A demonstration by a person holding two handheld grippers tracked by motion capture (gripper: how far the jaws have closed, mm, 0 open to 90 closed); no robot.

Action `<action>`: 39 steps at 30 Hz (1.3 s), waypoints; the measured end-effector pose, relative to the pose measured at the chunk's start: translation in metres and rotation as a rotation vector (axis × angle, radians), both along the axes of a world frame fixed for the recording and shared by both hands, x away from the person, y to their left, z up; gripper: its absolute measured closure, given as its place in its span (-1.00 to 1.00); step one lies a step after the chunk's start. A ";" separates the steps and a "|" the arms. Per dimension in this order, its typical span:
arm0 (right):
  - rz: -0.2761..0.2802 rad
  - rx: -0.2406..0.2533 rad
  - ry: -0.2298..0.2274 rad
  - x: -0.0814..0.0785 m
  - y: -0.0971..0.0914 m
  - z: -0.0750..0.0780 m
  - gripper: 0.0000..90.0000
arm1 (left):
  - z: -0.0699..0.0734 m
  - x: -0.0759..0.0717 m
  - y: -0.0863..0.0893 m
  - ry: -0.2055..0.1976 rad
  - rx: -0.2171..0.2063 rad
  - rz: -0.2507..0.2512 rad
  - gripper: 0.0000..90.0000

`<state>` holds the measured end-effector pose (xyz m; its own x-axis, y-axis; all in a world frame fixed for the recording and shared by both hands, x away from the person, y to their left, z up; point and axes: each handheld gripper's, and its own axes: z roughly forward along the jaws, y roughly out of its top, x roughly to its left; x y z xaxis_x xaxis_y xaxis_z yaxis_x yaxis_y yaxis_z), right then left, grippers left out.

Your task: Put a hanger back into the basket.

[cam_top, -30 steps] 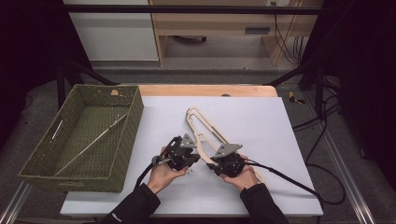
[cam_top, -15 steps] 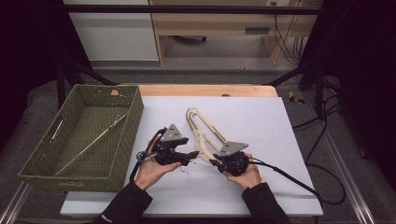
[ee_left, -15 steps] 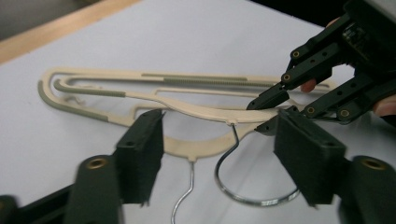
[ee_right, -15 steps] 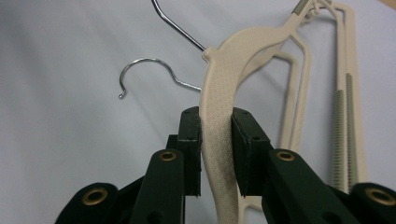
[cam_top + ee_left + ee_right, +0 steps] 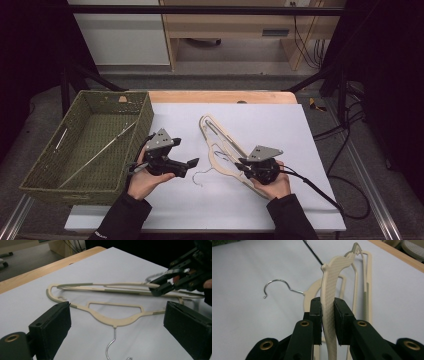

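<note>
Two cream plastic hangers (image 5: 218, 141) with wire hooks lie partly overlapping on the white table. My right gripper (image 5: 242, 164) is shut on one hanger (image 5: 329, 293), which stands on its edge between the pads; its jaws have just been closing on it. The other hanger (image 5: 113, 320) lies flat, its hook (image 5: 276, 283) pointing toward the left gripper. My left gripper (image 5: 188, 163) hovers just left of the hangers, and its jaws have just been opening. Its pads (image 5: 53, 328) stand wide apart with nothing held. The right gripper (image 5: 163, 286) and its hanger show beyond them.
A green woven basket (image 5: 48, 165) with thin metal rods (image 5: 99, 153) inside stands at the table's left side. A wooden strip (image 5: 220, 96) runs along the table's far edge. Cables trail off to the right (image 5: 320, 191).
The left gripper has let go, opened wide and drawn back to the left of the hangers. The right gripper has risen a little with its hanger clamped.
</note>
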<state>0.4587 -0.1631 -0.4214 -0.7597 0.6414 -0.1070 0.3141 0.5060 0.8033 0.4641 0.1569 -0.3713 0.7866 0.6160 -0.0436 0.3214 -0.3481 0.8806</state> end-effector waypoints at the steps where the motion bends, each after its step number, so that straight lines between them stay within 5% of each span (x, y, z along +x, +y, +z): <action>1: 0.000 0.001 -0.007 0.000 -0.002 0.001 0.76 | -0.001 0.000 0.001 0.004 0.010 0.001 -0.84; 13: -0.134 0.008 -0.113 0.000 -0.032 0.012 0.92 | -0.009 0.000 0.002 0.011 0.033 0.013 -0.83; 16: -0.130 0.025 -0.119 -0.001 -0.038 0.016 0.93 | -0.009 0.000 0.001 0.016 0.034 0.007 -0.84; 21: -0.079 0.071 -0.106 -0.003 -0.039 0.021 0.93 | -0.009 -0.001 0.001 0.008 0.036 0.002 -0.84; 30: 0.084 0.145 -0.010 -0.007 -0.018 0.022 0.93 | -0.009 -0.003 -0.005 0.005 0.036 -0.010 -0.83; 39: 0.194 0.210 0.056 -0.010 -0.003 0.021 0.93 | -0.012 -0.004 -0.026 0.007 0.069 -0.082 -0.79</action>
<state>0.4483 -0.1664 -0.4000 -0.8714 0.4872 0.0583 0.2742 0.3850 0.8812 0.4597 0.1313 -0.3838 0.8341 0.5515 -0.0092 0.2958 -0.4332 0.8514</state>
